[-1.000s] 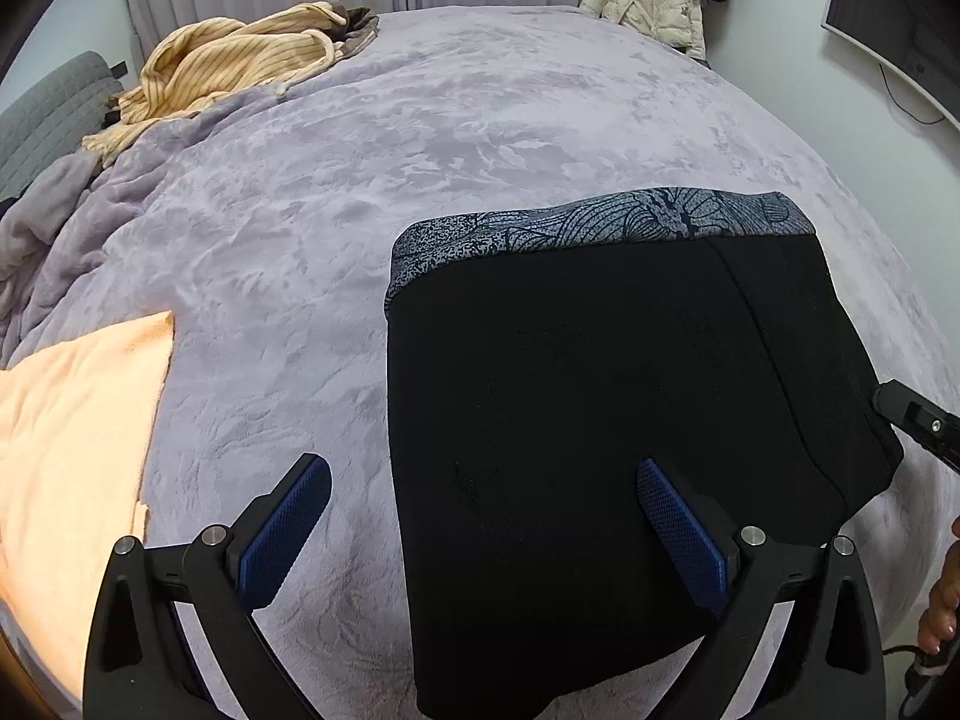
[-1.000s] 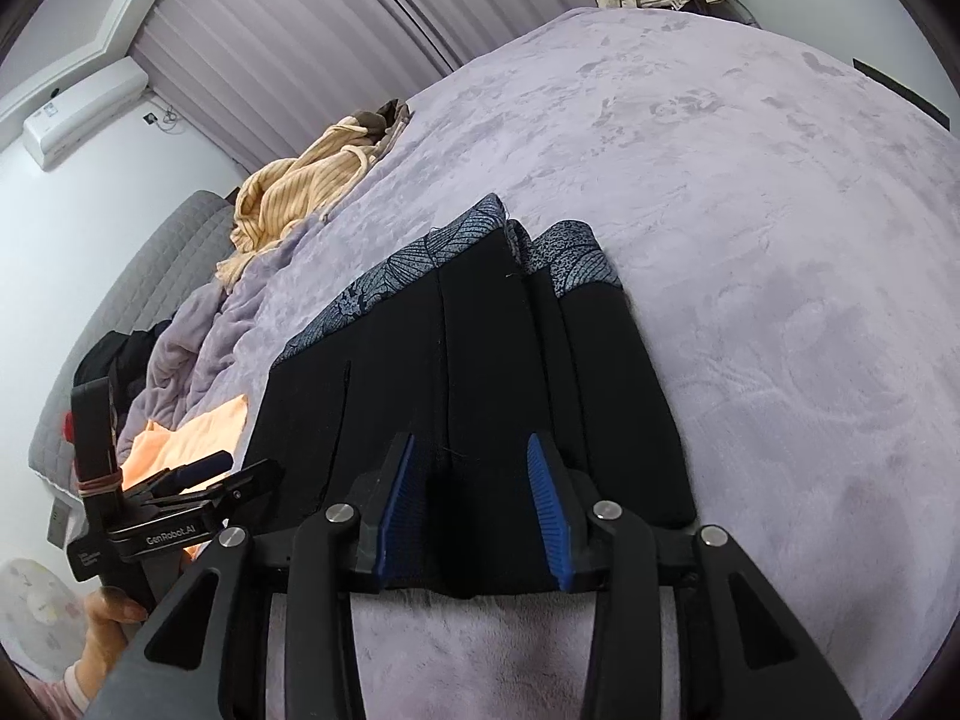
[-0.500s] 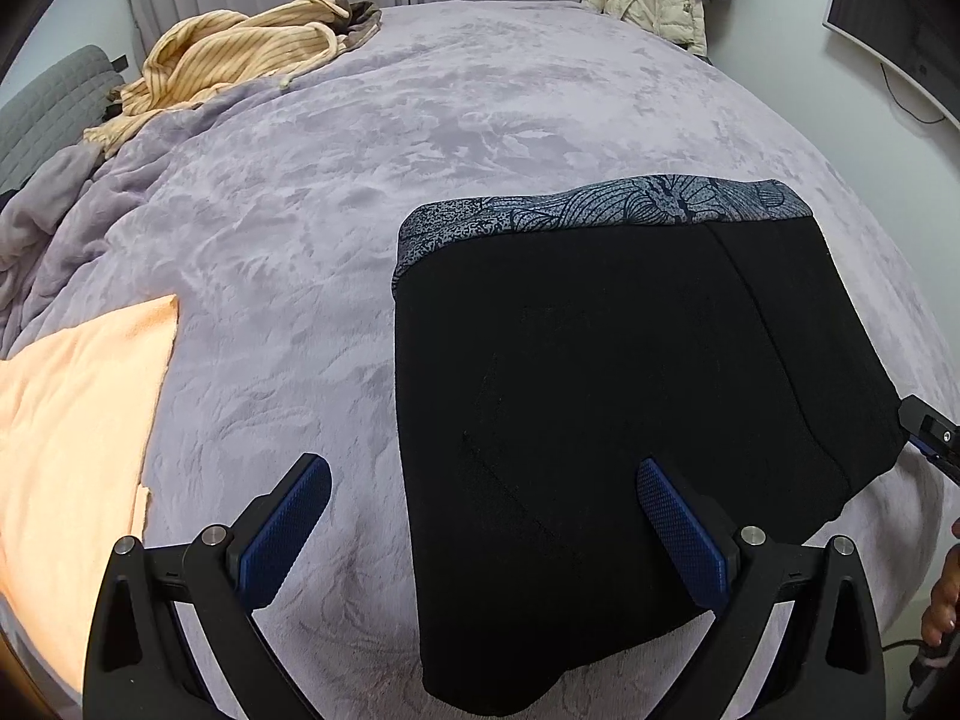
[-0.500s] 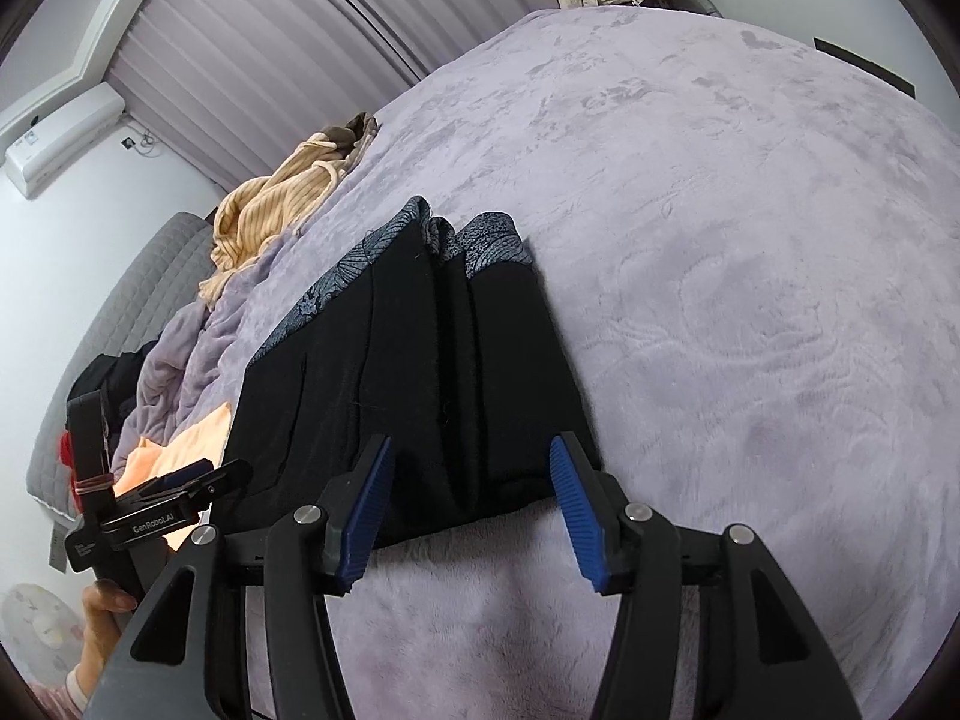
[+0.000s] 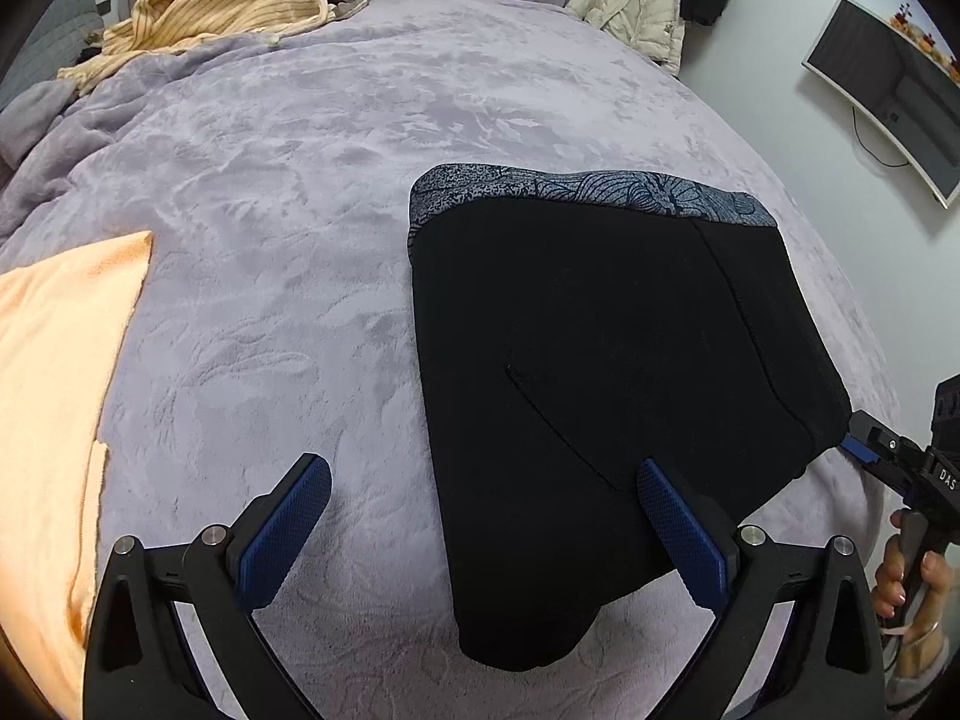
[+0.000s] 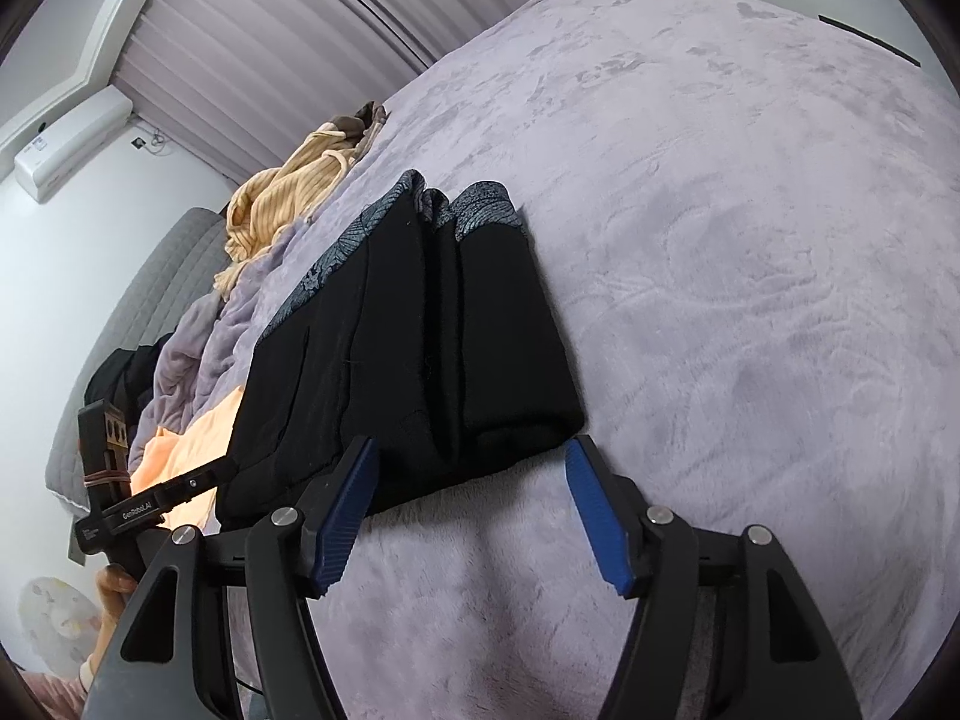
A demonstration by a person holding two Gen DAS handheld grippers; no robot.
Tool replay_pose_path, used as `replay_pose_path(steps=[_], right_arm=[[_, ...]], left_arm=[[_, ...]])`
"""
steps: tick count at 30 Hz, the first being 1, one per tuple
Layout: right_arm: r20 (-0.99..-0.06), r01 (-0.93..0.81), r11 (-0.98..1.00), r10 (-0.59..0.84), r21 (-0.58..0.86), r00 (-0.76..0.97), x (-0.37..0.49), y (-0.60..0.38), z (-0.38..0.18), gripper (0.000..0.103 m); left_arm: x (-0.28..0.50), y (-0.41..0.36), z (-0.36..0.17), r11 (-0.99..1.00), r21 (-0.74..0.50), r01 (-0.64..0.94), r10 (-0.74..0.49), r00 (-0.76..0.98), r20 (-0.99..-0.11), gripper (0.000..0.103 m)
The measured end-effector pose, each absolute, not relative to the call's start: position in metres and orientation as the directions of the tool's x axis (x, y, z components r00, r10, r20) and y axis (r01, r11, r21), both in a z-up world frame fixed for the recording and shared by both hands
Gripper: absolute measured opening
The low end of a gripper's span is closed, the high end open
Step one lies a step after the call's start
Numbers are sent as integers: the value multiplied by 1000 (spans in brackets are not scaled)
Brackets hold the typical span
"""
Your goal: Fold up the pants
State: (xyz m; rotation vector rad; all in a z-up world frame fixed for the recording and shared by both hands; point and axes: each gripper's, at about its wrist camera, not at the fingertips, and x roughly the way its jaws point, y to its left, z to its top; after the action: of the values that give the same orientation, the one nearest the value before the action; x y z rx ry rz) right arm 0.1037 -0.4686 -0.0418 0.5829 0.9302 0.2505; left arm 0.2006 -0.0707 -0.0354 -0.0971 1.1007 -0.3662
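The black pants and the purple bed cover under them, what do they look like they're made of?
Black pants: probably a matte knit or fleece, showing no sheen, with a printed grey waistband. Purple bed cover: seemingly plush fleece; its nap holds brushed swirl marks.

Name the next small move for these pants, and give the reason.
Probably draw both grippers back. The black pants already lie folded in a compact stack on the purple blanket; the left gripper stands open, and the right gripper, jaws opening, presses no cloth.
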Motion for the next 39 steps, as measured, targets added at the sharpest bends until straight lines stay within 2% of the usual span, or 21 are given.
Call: replay_pose_path(steps=[7, 12, 16, 20, 29, 32, 37, 39], right_arm=[[-657, 10, 807, 473, 590, 587, 105, -476, -34, 69], [-628, -15, 788, 501, 615, 595, 118, -496, -21, 72], [-616, -17, 732, 586, 681, 526, 143, -504, -37, 73], [-588, -42, 680, 661, 732, 466, 165, -499, -53, 76], [-600, -111, 662, 728, 741, 333, 218, -482, -64, 77], [-614, -72, 650, 744, 757, 262, 239, -471, -84, 75], [-598, -14, 628, 748, 778, 288, 244, -469, -95, 73], [-601, -16, 636, 738, 772, 306, 238, -470, -92, 69]], left_arm=[[213, -61, -33, 915, -326, 239, -396, 374, -838, 102], [227, -60, -39, 852, -444, 276, -514, 290, -807, 102], [239, -72, -60, 840, -466, 279, -530, 231, -816, 102], [256, -78, -66, 810, -516, 278, -577, 217, -788, 102], [272, -93, -74, 787, -527, 320, -600, 203, -774, 102], [276, -98, -77, 785, -524, 329, -600, 197, -775, 102], [276, -102, -77, 781, -520, 345, -607, 225, -762, 102], [272, -103, -72, 772, -525, 358, -619, 237, -748, 94]])
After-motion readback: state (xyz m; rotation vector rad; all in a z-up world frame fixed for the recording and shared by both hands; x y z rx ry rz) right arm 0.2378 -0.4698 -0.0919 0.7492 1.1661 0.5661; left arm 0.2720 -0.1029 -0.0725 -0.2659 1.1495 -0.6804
